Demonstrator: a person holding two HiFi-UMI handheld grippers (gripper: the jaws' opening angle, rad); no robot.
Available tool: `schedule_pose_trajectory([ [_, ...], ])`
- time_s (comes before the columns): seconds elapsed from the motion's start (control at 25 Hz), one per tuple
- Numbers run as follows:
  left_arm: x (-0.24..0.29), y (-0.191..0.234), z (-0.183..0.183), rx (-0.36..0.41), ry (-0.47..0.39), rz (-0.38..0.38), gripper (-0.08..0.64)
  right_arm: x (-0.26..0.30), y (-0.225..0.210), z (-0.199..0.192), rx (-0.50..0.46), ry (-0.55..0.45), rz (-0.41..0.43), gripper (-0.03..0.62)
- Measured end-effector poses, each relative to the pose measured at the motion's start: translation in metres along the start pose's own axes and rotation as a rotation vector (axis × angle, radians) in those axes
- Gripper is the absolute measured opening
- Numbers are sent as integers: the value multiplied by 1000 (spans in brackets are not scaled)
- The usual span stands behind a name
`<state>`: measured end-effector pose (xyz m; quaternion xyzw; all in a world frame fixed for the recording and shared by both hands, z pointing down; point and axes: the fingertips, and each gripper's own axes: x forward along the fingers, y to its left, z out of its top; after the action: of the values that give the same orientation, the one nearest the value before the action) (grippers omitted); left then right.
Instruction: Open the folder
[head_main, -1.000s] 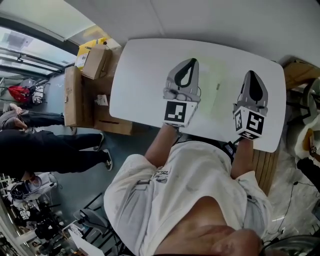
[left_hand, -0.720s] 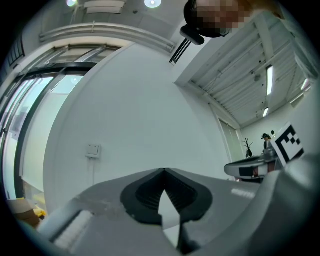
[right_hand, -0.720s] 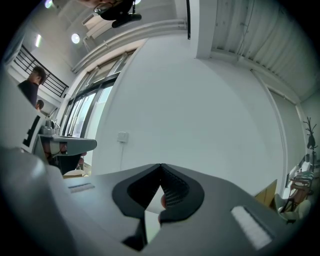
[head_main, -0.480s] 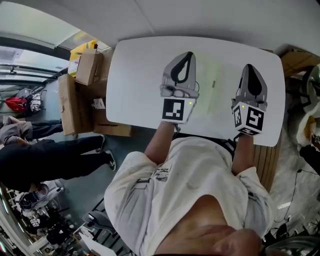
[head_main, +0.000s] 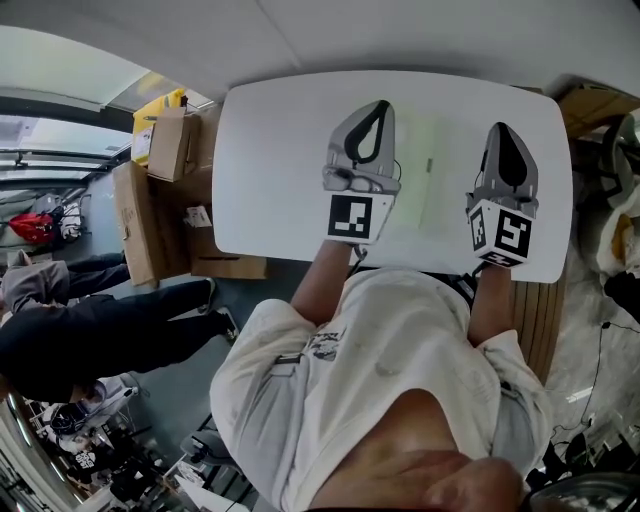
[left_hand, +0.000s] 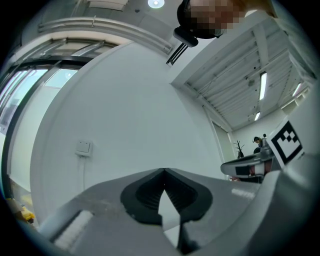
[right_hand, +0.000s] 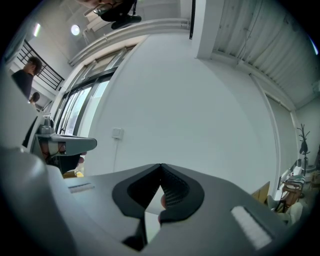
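Observation:
A pale, see-through green folder (head_main: 432, 170) lies flat and closed on the white table (head_main: 270, 160), hard to tell from the tabletop. My left gripper (head_main: 380, 104) hovers over the folder's left part with its jaws shut and nothing in them. My right gripper (head_main: 500, 128) is over the table just right of the folder, also shut and empty. In the left gripper view the left gripper (left_hand: 163, 170) points at a bare white wall. In the right gripper view the right gripper (right_hand: 160, 165) points at the same wall. Neither gripper view shows the folder.
Cardboard boxes (head_main: 150, 200) and a yellow box (head_main: 160, 105) stand on the floor left of the table. A person's legs (head_main: 100, 330) lie at the far left. Wooden slats (head_main: 530, 320) sit by the table's right near corner. A wall switch (left_hand: 83, 147) is ahead.
Both grippers have crept a little further over the table, the left slightly more. Their jaws stay shut and the folder has not moved.

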<state>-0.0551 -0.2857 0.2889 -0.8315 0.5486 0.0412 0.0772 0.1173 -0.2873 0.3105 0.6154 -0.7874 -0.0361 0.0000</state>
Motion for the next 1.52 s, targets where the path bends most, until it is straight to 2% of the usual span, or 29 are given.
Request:
schedule_pose_trajectory([
  [0.52,-12,-18,-54,-31,89,-68,5,0,9,-4,-9,15,4,2],
  [0.68,-20,-26,-79,-27,147,-98,5,1,11,-7,-12,19,8,2],
  [0.8,-26,-36,-98,15,187,-142,5,1,9,-7,-12,21,8,2],
  [0.84,-29,-40,-105,28,201,-162,24,0,9,-7,-12,23,7,2],
  [1.08,-46,-52,-148,60,287,-216,38,4,17,-10,-12,22,8,2],
  [1.32,-68,-78,-200,68,412,-275,76,1,12,-14,-10,34,-5,2],
  [1.52,-73,-91,-219,84,448,-315,106,2,12,-16,-17,41,-6,2],
])
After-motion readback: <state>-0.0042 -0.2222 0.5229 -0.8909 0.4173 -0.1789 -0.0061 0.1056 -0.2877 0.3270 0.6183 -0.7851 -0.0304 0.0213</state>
